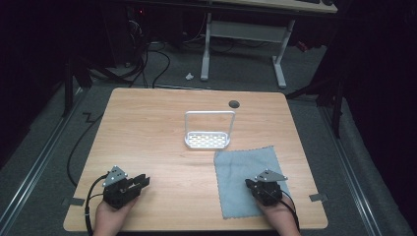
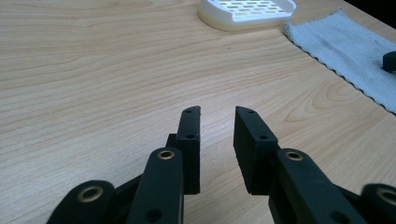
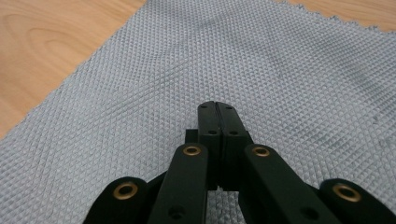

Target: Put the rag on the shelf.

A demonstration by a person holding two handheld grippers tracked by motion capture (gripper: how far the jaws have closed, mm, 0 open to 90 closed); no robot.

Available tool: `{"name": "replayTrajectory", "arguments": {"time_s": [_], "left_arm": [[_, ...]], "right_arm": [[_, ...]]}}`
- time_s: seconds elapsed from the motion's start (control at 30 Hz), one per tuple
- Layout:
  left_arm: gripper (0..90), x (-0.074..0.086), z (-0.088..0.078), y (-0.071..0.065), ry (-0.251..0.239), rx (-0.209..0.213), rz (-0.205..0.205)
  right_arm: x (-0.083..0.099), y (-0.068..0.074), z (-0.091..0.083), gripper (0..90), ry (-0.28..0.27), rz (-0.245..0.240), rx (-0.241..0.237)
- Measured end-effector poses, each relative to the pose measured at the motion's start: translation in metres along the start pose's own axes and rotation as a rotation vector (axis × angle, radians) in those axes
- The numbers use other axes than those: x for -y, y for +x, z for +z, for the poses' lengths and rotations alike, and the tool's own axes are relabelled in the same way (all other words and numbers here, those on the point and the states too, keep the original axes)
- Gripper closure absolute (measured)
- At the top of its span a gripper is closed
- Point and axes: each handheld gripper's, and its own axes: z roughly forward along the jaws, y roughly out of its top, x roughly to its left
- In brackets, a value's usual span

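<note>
The right tongs (image 3: 217, 106) are clenched with nothing between them, poised over the grey cloth (image 1: 248, 177), which lies flat at the near right of the wooden surface (image 1: 152, 137). The left tongs (image 2: 218, 111) stand released above bare wood at the near left, well apart from the cloth. A white rack (image 1: 207, 139) sits mid-surface, just beyond the cloth's far edge.

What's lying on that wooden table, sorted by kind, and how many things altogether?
Grey cloth: 1
White slotted rack with a hoop handle: 1
Hand-held black grippers: 2, the left gripper with jaws apart over bare wood, the right gripper shut above the cloth
Total: 4
</note>
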Motion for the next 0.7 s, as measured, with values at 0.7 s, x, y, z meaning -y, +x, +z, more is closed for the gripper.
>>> {"name": "replayTrajectory", "arguments": {"time_s": [0.7], "left_arm": [[71.9, -0.006, 0.045, -0.08, 0.1, 0.139, 0.094]], "right_arm": [[0.007, -0.016, -0.019, 89.4, -0.042, 0.006, 0.068]]}}
